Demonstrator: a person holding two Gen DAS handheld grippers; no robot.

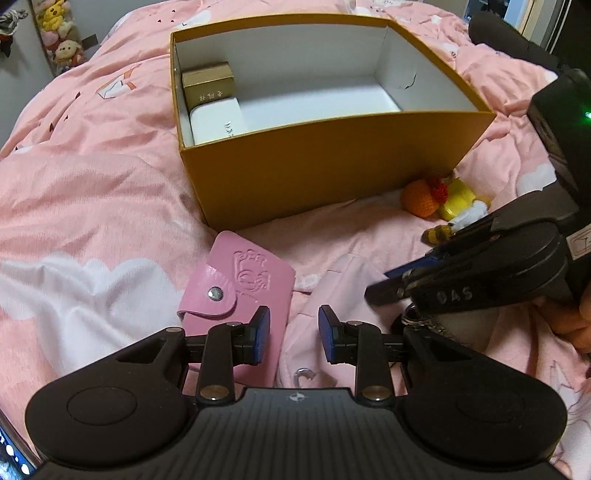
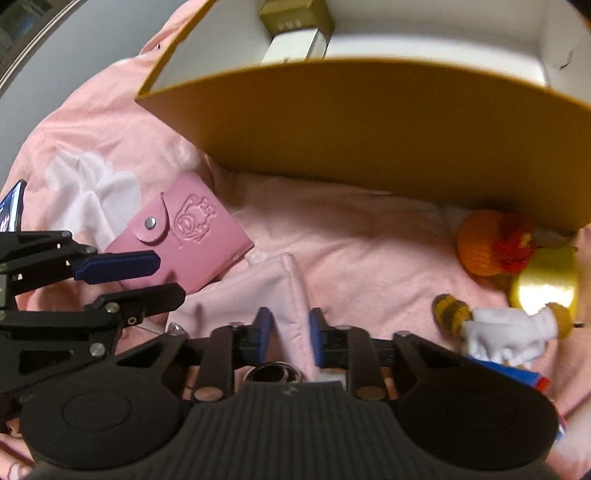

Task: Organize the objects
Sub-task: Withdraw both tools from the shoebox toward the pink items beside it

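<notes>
An open mustard-yellow box [image 1: 325, 158] stands on the pink bed; a gold carton [image 1: 208, 83] and a white carton [image 1: 216, 123] lie in its left end. A pink snap wallet [image 1: 236, 295] lies in front of it, just ahead of my left gripper [image 1: 293, 332], which is open and empty with its left pad over the wallet's edge. My right gripper [image 2: 290, 338] is partly open with a fold of the pink pouch [image 2: 266, 288] between its pads. A keyring [image 2: 273, 374] lies under it. Crochet and yellow toys [image 2: 513, 258] lie at the right.
The box's near wall [image 2: 369, 133] rises close ahead of both grippers. My left gripper shows at the left of the right wrist view [image 2: 122, 280], near the wallet [image 2: 184, 236]. Plush toys [image 1: 59, 33] hang at the far left. Dark gear [image 1: 517, 40] sits at the back right.
</notes>
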